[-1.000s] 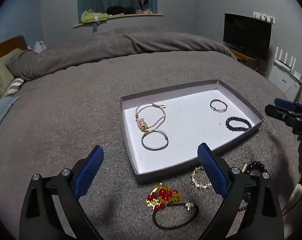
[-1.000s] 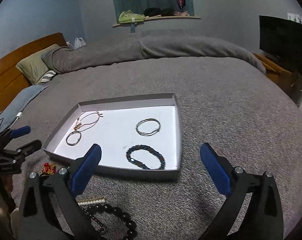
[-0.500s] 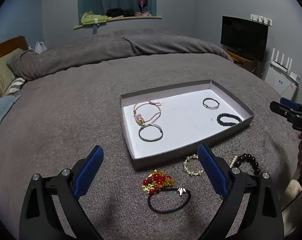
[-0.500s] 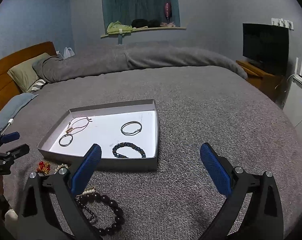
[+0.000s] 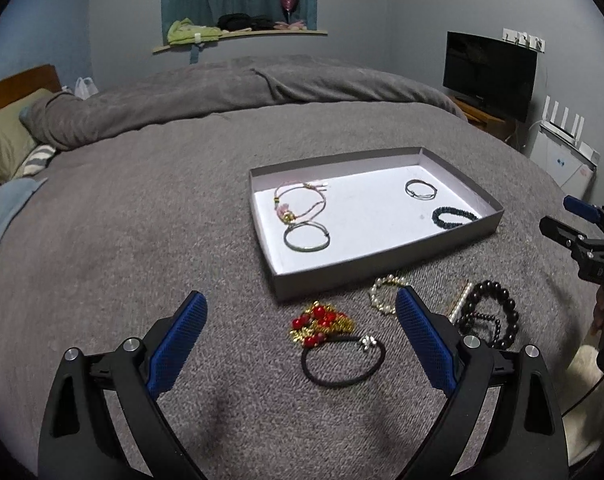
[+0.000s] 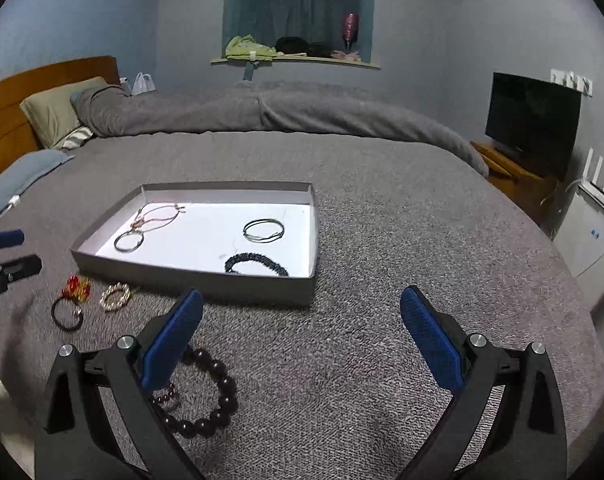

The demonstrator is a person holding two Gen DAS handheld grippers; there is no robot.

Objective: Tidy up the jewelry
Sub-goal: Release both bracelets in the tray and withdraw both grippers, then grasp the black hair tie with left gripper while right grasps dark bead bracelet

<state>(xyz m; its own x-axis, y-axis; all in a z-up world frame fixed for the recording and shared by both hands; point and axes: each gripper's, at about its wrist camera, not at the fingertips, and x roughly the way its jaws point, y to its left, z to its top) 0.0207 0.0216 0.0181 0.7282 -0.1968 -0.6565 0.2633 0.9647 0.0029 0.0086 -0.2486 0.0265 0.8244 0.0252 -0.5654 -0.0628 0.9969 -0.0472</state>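
While both grippers, left [image 5: 298,344] and right [image 6: 302,340], hover wide open and empty before the tray [image 5: 386,258], crowded loose bracelets [image 5: 484,318] risk snagging together.

Bedroom, dim light, blue-grey walls [image 6: 102,20]. A wide bed [image 6: 382,184] under a grey cover fills the foreground; a rolled grey duvet [image 6: 262,114] lies across its far side. Wooden headboard [image 6: 6,108] at left, with an olive pillow [image 6: 58,110] against it. Recessed window with teal curtain [image 6: 298,4]; clothing lies on its sill [image 6: 294,60]. At right, a dark television [image 6: 532,120] on a wooden stand [image 6: 510,176], and near it a white unit [image 6: 586,236].
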